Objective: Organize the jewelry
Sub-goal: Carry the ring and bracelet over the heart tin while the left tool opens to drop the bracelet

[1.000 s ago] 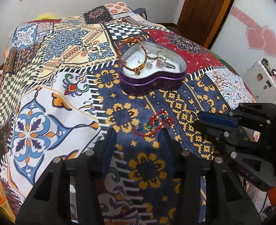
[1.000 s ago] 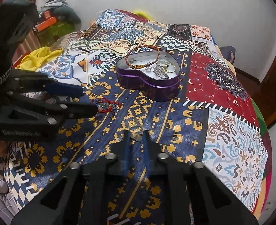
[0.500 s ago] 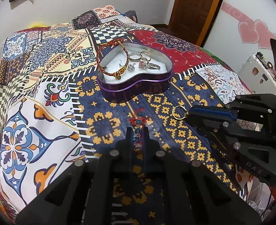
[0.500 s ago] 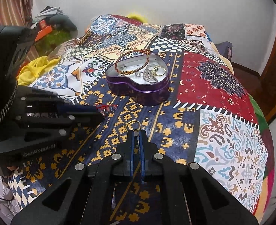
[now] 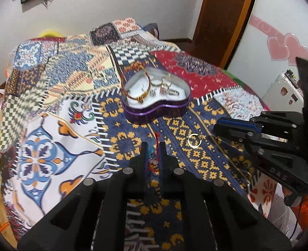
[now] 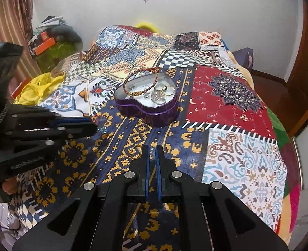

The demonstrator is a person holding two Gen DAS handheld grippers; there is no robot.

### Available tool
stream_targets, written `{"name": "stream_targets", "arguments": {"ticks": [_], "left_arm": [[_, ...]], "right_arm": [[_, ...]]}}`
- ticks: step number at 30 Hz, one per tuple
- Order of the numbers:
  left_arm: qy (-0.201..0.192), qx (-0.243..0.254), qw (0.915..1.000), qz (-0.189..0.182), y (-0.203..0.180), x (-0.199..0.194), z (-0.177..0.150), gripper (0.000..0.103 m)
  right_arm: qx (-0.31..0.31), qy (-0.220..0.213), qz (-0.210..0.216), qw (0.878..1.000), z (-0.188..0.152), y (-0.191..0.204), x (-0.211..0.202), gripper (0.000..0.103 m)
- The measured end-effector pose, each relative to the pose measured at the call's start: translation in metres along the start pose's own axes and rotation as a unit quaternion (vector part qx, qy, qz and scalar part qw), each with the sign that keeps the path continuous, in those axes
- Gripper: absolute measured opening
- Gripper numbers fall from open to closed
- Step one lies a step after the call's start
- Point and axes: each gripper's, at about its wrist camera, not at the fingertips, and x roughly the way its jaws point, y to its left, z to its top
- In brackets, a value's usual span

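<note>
A purple heart-shaped tin (image 5: pixel 154 113) (image 6: pixel 147 115) stands on the patterned bedspread and holds a braided bracelet (image 5: pixel 142 95), rings and earrings. My left gripper (image 5: pixel 154 148) is shut on a red beaded bracelet (image 5: pixel 156 156), lifted above the spread in front of the tin. My right gripper (image 6: pixel 151 149) is shut, with a gold ring (image 6: pixel 135 152) at its left fingertip. In the left wrist view the ring (image 5: pixel 194 140) shows just off the right gripper's tip; whether it is gripped or resting on the spread I cannot tell.
The bedspread (image 6: pixel 227 108) covers a bed with walls behind. A yellow cloth (image 6: pixel 36 87) and clutter lie at the left side. A wooden door (image 5: pixel 223 16) and a white appliance (image 5: pixel 287 92) stand to the right.
My left gripper has shut on the red beaded bracelet and lifted it. Both grippers have risen from the spread. The gold ring stays at my right gripper's tip.
</note>
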Motion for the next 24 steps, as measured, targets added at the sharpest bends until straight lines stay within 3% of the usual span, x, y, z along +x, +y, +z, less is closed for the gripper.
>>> {"name": "stream_targets", "arguments": {"ticks": [2, 4, 5, 12, 14, 15, 24], "left_arm": [[-0.007, -0.001, 1.0, -0.001, 0.0, -0.008, 0.0, 0.007], [-0.014, -0.002, 0.9999, 0.0, 0.001, -0.014, 0.001, 0.007], [-0.016, -0.003, 0.9999, 0.0, 0.001, -0.016, 0.001, 0.007], [-0.018, -0.009, 0.9998, 0.001, 0.007, -0.022, -0.002, 0.007], [-0.018, -0.012, 0.9998, 0.001, 0.009, -0.022, -0.003, 0.007], [-0.019, -0.013, 0.9997, 0.001, 0.01, -0.022, -0.002, 0.007], [-0.044, -0.021, 0.9988, 0.0, 0.012, -0.032, 0.012, 0.007]], "right_arm": [[0.014, 0.016, 0.007, 1.0, 0.002, -0.003, 0.004, 0.011], [0.026, 0.031, 0.014, 0.999, 0.004, -0.004, 0.01, 0.023], [0.027, 0.032, 0.016, 0.999, 0.003, -0.004, 0.012, 0.023], [-0.006, 0.039, 0.006, 0.999, 0.001, 0.015, 0.03, 0.023], [-0.021, 0.034, -0.009, 0.999, 0.0, 0.018, 0.03, 0.016], [-0.028, 0.034, -0.013, 0.999, 0.0, 0.02, 0.03, 0.008], [-0.021, 0.012, -0.009, 1.0, 0.007, 0.012, 0.012, 0.006]]}}
